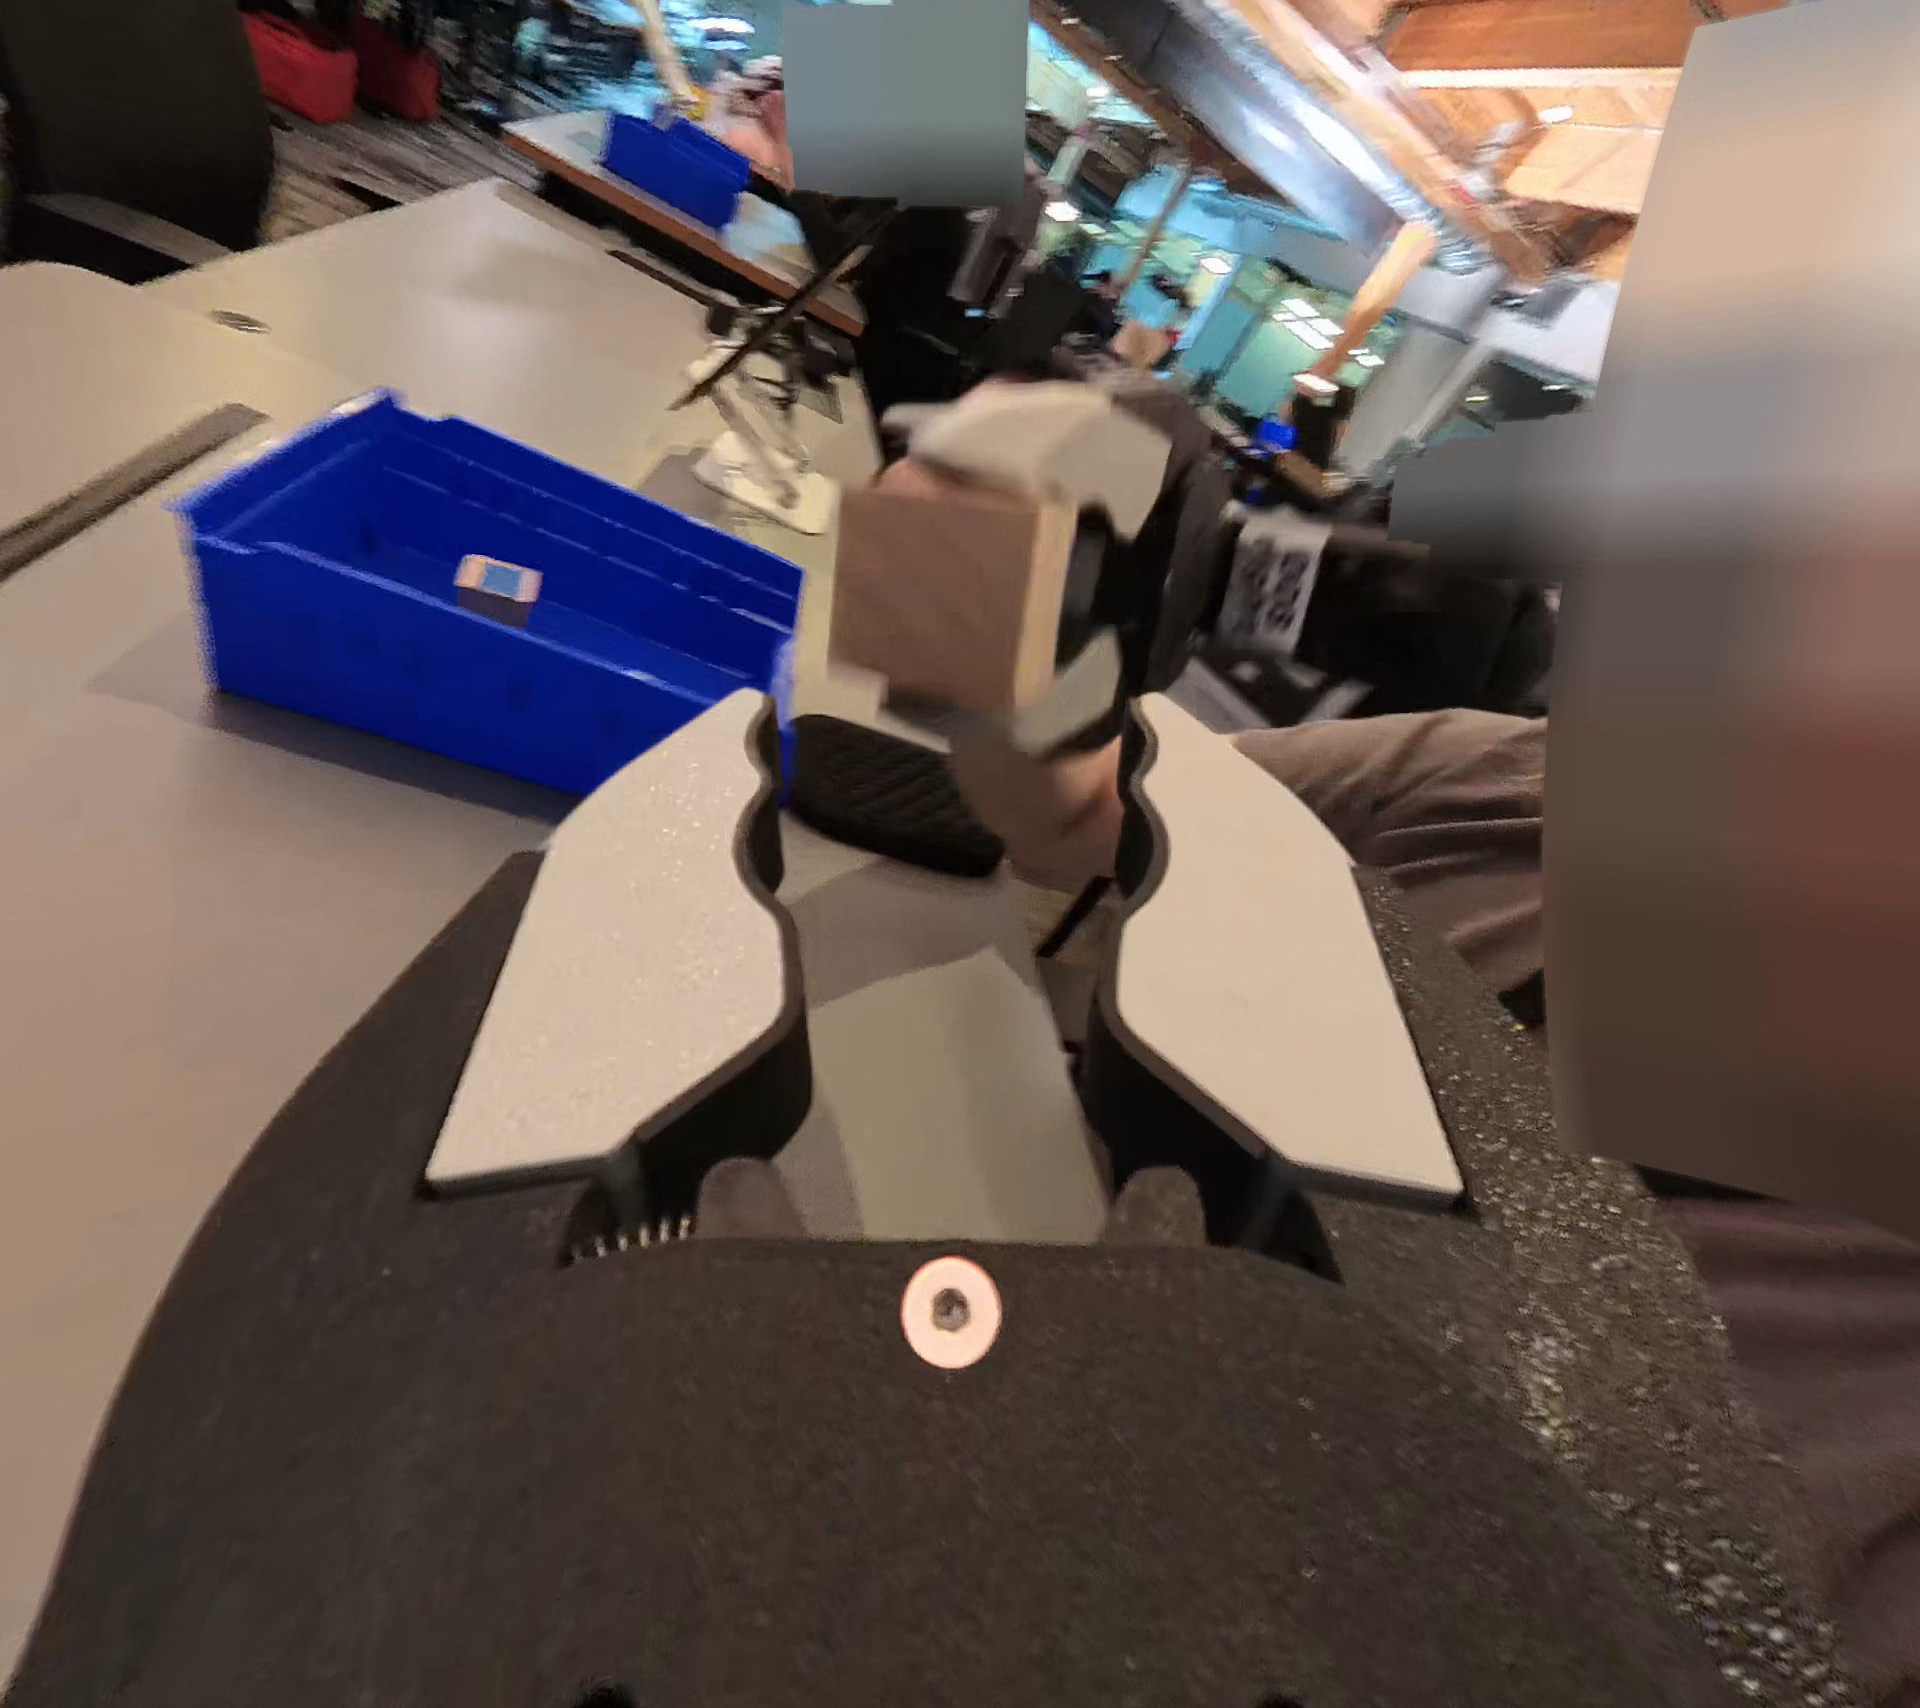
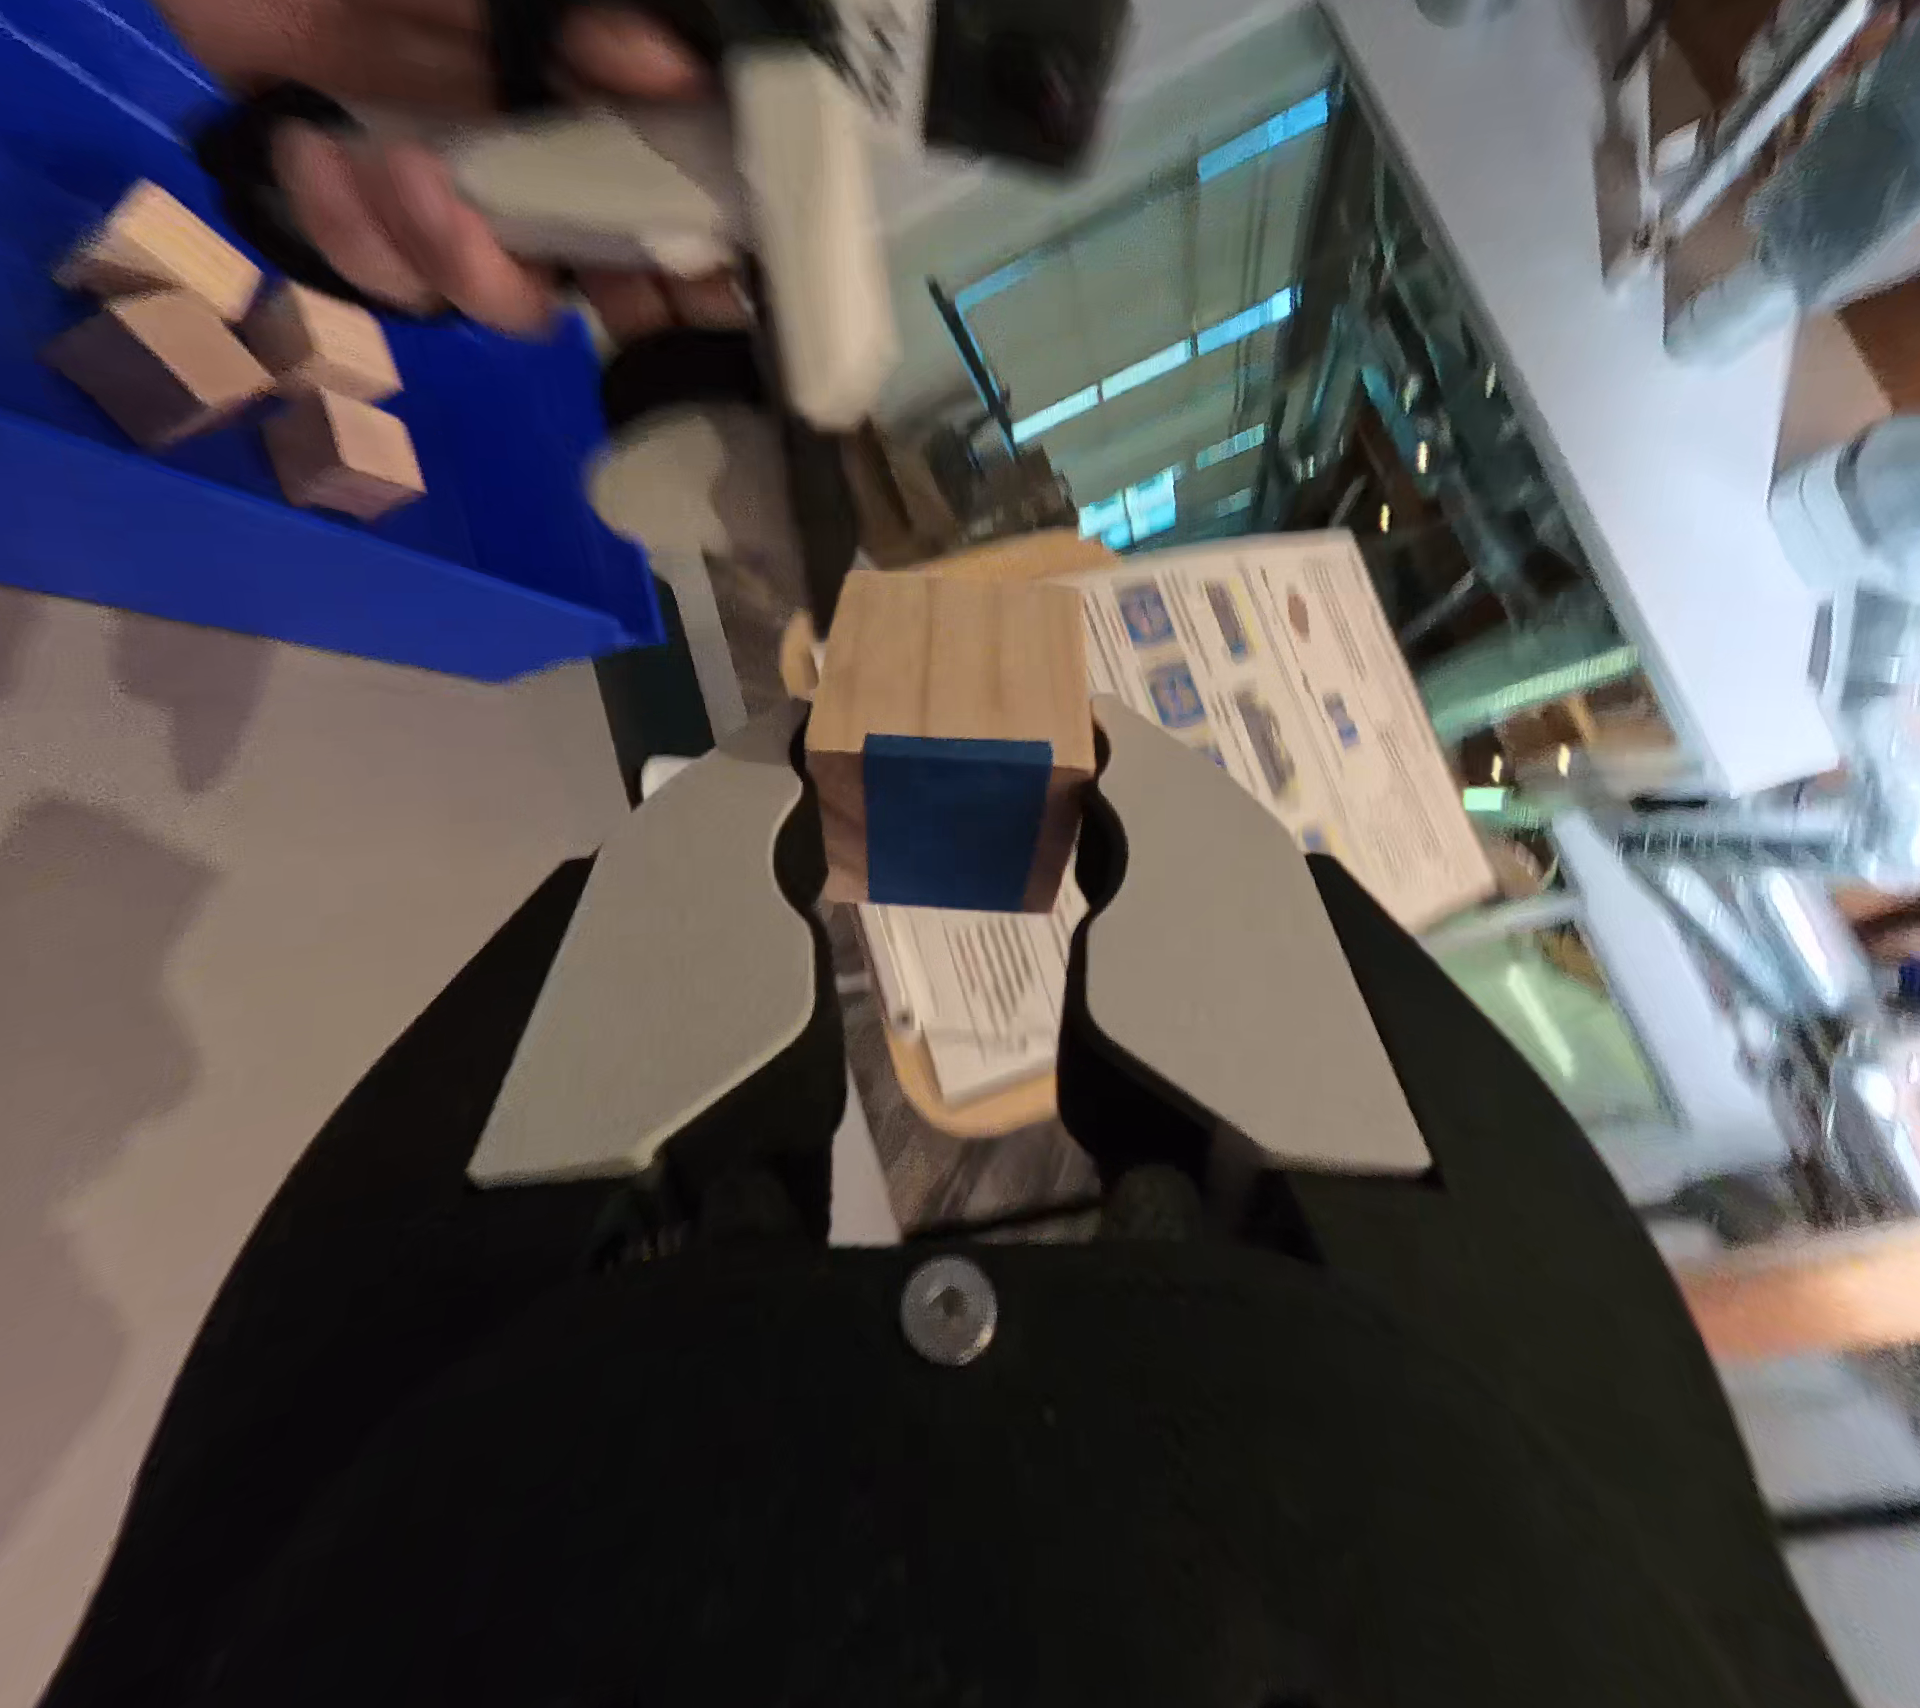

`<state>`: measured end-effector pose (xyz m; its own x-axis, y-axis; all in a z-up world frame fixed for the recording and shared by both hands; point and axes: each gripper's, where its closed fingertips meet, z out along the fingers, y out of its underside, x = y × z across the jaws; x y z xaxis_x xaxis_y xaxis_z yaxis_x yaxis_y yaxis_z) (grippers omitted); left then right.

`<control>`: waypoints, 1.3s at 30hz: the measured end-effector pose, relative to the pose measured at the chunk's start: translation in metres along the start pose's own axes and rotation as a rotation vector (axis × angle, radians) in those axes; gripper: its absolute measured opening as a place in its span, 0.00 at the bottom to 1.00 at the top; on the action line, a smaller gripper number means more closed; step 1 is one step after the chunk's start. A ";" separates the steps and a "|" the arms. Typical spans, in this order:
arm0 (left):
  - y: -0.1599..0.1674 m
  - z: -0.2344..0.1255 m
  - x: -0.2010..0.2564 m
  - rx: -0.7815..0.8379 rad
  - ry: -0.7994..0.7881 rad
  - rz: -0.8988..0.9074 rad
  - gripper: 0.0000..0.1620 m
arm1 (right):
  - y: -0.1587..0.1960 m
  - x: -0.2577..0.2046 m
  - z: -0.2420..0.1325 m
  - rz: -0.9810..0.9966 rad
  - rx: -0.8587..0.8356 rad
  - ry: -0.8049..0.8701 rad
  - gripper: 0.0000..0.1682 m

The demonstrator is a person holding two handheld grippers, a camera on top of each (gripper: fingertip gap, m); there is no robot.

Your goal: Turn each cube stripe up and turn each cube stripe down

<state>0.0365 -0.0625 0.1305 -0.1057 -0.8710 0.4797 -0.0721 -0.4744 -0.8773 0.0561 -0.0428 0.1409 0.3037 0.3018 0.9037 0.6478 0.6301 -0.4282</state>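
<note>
Cube (image 2: 951,754) clamped betw. right gripper (image 2: 948,759) fingers, held up off desk (image 2: 260,827), blue stripe (image 2: 954,822) facing back toward camera. Left gripper (image 1: 948,739) fingers spread apart, nothing betw. them; held cube just beyond their tips. Blue bin (image 2: 312,557) left of right fingers, w/ four more cubes (image 2: 234,354). Another blue bin (image 1: 416,650) left of left fingers, one cube (image 1: 499,588) inside, stripe up.

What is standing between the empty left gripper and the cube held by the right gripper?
Nothing visible. The left gripper is open, and the cube sits in the air just beyond its fingertips, clamped in the right gripper. The gap between them looks clear.
</note>
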 end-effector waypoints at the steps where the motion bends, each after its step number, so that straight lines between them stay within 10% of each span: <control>1: -0.001 -0.007 -0.006 -0.001 -0.060 0.023 0.38 | 0.020 0.015 -0.004 0.065 -0.069 0.002 0.28; 6: -0.010 -0.038 -0.013 0.021 -0.233 0.096 0.35 | 0.196 0.047 -0.037 0.768 -0.605 -0.099 0.27; 13: 0.003 -0.046 -0.023 -0.059 -0.310 0.080 0.34 | 0.362 -0.061 -0.095 1.263 -1.196 -0.300 0.28; 21: 0.013 -0.042 -0.030 -0.106 -0.318 0.040 0.34 | 0.395 -0.130 -0.118 1.336 -1.487 -0.471 0.28; 39: 0.018 -0.049 -0.029 -0.152 -0.352 0.083 0.33 | 0.409 -0.117 -0.114 1.279 -1.522 -0.354 0.31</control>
<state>-0.0102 -0.0394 0.1009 0.2275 -0.9085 0.3506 -0.2265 -0.3995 -0.8883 0.3651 0.0978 -0.1392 0.9758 0.2176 0.0211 0.2179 -0.9603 -0.1741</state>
